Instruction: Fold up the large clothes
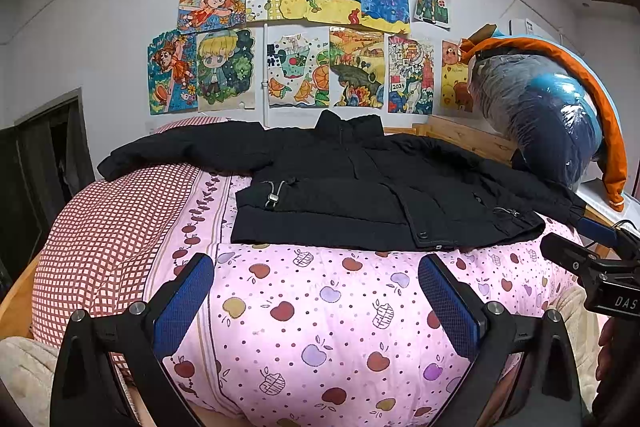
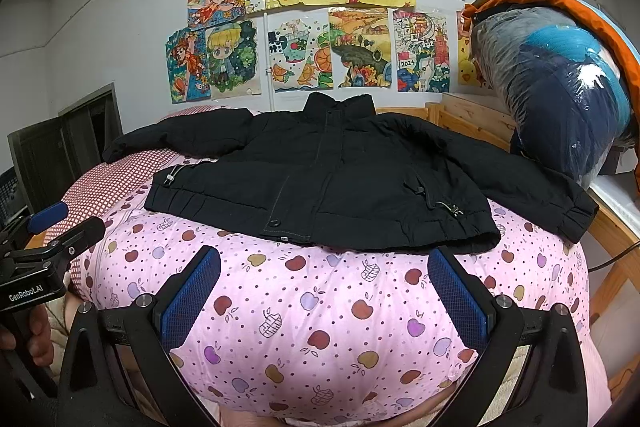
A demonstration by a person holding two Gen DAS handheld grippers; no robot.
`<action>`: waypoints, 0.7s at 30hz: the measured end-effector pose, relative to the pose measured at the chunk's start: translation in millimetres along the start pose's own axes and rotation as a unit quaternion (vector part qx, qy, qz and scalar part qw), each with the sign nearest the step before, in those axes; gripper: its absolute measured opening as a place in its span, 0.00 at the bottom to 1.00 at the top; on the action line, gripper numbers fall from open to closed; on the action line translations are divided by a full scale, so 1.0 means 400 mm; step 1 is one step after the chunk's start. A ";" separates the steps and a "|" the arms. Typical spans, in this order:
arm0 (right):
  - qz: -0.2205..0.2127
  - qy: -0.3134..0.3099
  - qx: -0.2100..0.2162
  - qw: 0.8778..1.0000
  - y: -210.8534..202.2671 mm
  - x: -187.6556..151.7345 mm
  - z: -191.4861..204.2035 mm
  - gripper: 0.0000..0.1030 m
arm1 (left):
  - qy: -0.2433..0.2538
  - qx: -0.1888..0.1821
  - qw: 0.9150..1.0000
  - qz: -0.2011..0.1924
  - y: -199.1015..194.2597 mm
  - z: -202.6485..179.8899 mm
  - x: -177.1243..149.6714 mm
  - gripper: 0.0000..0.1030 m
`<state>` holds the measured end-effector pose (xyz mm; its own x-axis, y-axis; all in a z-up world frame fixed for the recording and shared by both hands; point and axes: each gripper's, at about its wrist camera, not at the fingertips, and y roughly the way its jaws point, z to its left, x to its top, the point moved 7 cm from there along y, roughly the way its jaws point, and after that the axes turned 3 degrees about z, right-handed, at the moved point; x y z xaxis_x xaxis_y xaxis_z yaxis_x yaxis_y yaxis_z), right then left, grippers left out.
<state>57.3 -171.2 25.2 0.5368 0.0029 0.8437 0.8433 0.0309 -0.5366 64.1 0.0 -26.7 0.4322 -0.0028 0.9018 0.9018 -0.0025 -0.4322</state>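
Observation:
A black padded jacket (image 1: 360, 183) lies spread flat, front up, on a pink apple-print quilt (image 1: 320, 315), collar toward the wall and both sleeves stretched out sideways. It also shows in the right wrist view (image 2: 340, 179). My left gripper (image 1: 316, 271) is open and empty, hovering over the quilt (image 2: 328, 327) just short of the jacket's hem. My right gripper (image 2: 324, 267) is open and empty, also near the hem. Each gripper shows at the edge of the other's view: the right one (image 1: 580, 251) and the left one (image 2: 64, 223).
A red-checked pillow (image 1: 108, 227) lies left of the jacket. A large plastic-wrapped bundle with an orange cover (image 1: 548, 115) stands at the right on a wooden bed frame (image 2: 472, 119). Children's drawings (image 1: 304, 35) cover the wall behind.

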 end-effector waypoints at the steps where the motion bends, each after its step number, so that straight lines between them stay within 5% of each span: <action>1: 0.000 0.000 0.000 1.000 0.000 0.000 -0.001 0.99 | 0.000 0.000 1.000 0.000 0.000 0.000 0.000 1.00; 21: 0.002 0.000 0.000 1.000 -0.003 0.013 0.007 0.99 | -0.001 0.000 1.000 0.000 -0.005 0.016 0.002 1.00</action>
<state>59.2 -168.5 30.3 0.5397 0.0035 0.8419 0.8414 0.0308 -0.5395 62.5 6.5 -25.0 0.4323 -0.0016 0.9017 0.9017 -0.0029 -0.4323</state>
